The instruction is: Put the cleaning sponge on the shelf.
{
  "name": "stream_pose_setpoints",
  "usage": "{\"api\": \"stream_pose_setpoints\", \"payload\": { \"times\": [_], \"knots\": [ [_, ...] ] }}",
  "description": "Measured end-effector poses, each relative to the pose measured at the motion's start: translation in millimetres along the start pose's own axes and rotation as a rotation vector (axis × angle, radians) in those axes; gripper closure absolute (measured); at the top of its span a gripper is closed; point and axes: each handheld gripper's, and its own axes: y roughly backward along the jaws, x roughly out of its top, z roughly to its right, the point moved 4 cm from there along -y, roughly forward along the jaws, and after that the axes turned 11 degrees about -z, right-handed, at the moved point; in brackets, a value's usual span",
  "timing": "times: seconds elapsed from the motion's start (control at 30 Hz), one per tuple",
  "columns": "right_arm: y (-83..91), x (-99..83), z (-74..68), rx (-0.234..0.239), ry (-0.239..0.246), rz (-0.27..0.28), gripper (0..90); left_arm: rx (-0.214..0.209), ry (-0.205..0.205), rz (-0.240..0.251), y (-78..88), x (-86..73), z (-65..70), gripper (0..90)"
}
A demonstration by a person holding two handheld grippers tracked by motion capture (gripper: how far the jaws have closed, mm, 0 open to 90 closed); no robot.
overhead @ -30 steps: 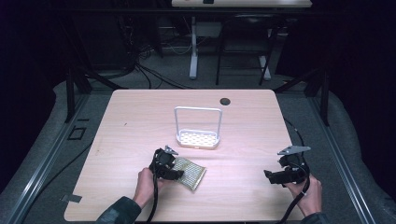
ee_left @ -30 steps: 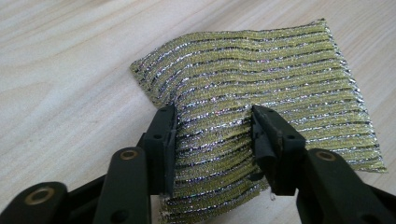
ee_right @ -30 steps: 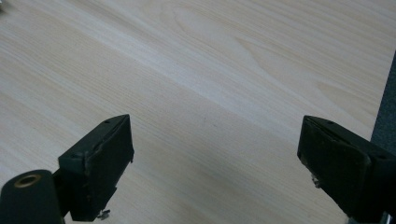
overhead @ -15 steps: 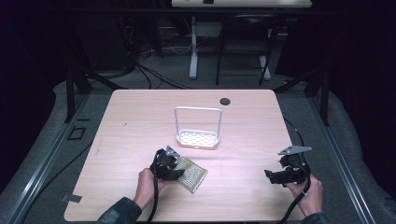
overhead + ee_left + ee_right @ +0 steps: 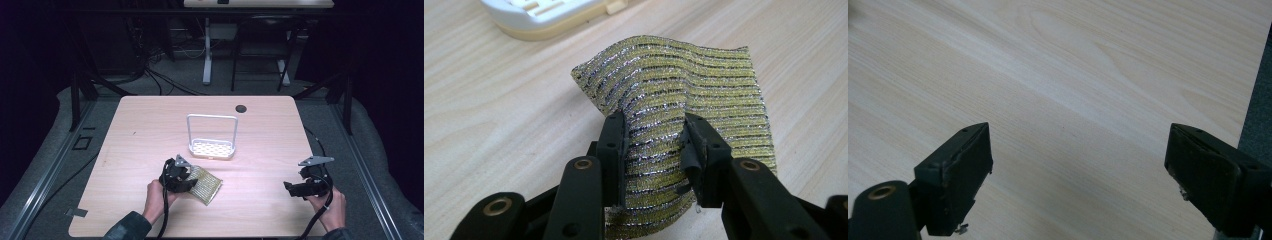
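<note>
Now: left jaws clamped on the sponge

Down at the near-left part of the tabletop (image 5: 150, 130), the left hand-held gripper (image 5: 186, 179) is pinched onto a sponge (image 5: 206, 184), a flat pad of yellow and silver stripes. Its jaws have just been closing, and in the left gripper view both black jaws press into the sponge's (image 5: 684, 105) near part, which puckers between them. The far edge curls up a little off the wood. Just beyond the sponge stands a white holder (image 5: 211, 148) with a tall wire loop; its rim (image 5: 539, 20) shows at the top of the left gripper view, apart from the sponge. The right hand-held gripper (image 5: 289, 188) sits well off at the near-right, jaws spread wide over bare wood (image 5: 1073, 100), touching nothing.
</note>
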Motion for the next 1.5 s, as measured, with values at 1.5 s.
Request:
{"api": "stream_pose_setpoints", "payload": {
  "times": [1.5],
  "knots": [
    [3.5,1.4,-0.1,-0.006,0.009,0.01,11.1,-0.008,0.166,0.23,10.2,56.4,-18.2,65.2]
  ]
}}
